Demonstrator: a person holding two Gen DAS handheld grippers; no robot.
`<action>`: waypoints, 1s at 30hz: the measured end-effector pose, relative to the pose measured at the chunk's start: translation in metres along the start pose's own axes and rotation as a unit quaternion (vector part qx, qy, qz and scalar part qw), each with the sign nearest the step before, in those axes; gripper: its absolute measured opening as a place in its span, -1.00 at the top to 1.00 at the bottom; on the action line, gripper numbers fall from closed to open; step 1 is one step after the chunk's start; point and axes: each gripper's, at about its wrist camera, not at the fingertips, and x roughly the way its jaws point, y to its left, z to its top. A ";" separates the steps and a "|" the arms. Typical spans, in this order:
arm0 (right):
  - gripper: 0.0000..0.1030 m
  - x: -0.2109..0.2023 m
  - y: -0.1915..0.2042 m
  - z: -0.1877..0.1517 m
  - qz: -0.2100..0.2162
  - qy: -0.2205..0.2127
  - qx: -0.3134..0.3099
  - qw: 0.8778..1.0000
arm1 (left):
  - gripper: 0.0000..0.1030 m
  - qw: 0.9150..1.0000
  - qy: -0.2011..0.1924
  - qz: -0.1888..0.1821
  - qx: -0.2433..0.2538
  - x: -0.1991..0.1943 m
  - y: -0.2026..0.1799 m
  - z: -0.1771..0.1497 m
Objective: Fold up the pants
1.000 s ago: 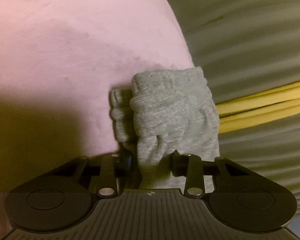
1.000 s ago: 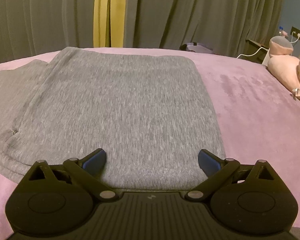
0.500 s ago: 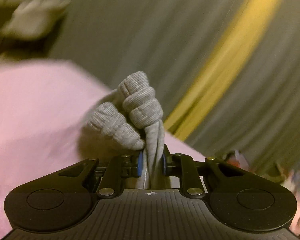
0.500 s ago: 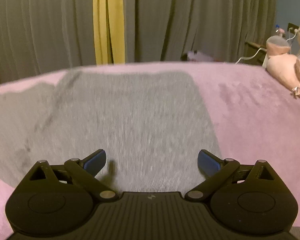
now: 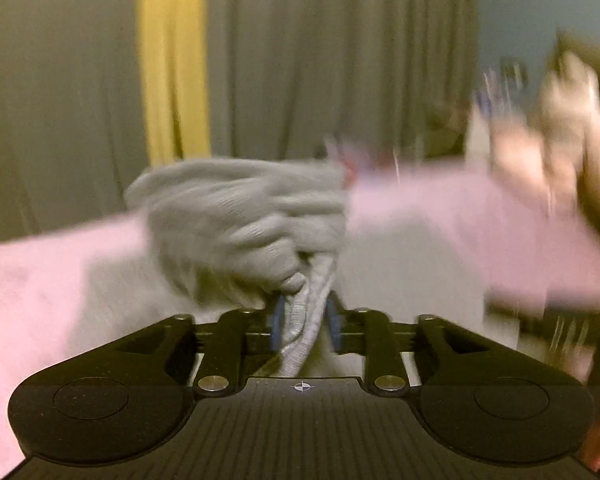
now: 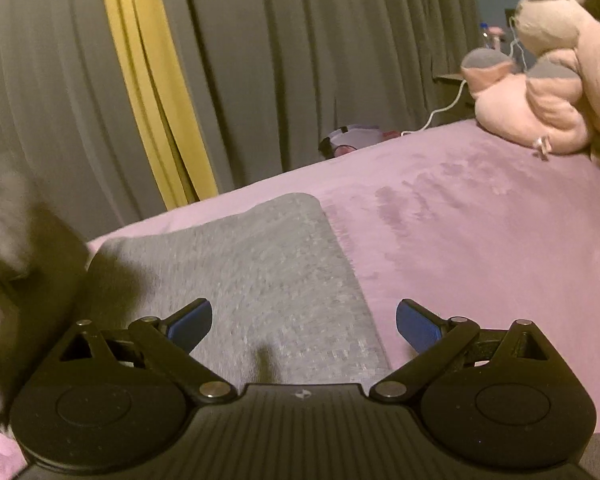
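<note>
The grey knit pants [image 6: 260, 264] lie folded flat on the pink bed cover [image 6: 480, 240]. My right gripper [image 6: 304, 320] hovers just above their near edge, open, nothing between its blue pads. In the blurred left wrist view, my left gripper [image 5: 304, 320] has a bunched end of the pants [image 5: 236, 216] between its jaws. The jaws are opening, and the cloth still fills the gap and stands up above them. A dark blurred shape with grey cloth [image 6: 16, 240] shows at the left edge of the right wrist view.
Grey curtains [image 6: 300, 60] with a yellow strip [image 6: 152, 100] hang behind the bed. A pink plush toy [image 6: 540, 100] sits at the far right of the bed, with a white cable and small items behind it. Bare pink cover lies right of the pants.
My left gripper has swung fast across the bed with the bunched cloth and rolled upright; its jaws stand a little wider. The right gripper has tilted and risen slightly, still open.
</note>
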 end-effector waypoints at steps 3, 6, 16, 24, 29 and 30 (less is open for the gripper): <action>-0.92 -0.001 -0.007 0.002 0.014 0.004 0.021 1.000 | 0.11 0.997 0.062 -0.027 -0.020 0.022 -0.001 -0.019; -0.92 0.002 -0.013 0.002 0.043 0.014 0.042 0.998 | -0.16 0.995 0.071 -0.049 -0.057 0.005 0.017 -0.020; -0.92 0.026 0.009 0.010 0.187 0.076 0.109 0.973 | -0.80 0.963 0.033 0.183 -0.194 -0.050 0.121 -0.028; -0.83 0.079 0.030 0.001 0.170 0.139 0.143 0.965 | -0.78 0.892 0.084 0.201 -0.397 -0.029 0.194 -0.061; -0.93 0.095 0.028 0.006 0.188 0.145 0.192 0.952 | -0.78 0.867 0.114 0.191 -0.445 -0.015 0.212 -0.077; -0.93 0.098 0.029 0.005 0.190 0.147 0.198 0.950 | -0.78 0.865 0.116 0.187 -0.450 -0.013 0.214 -0.079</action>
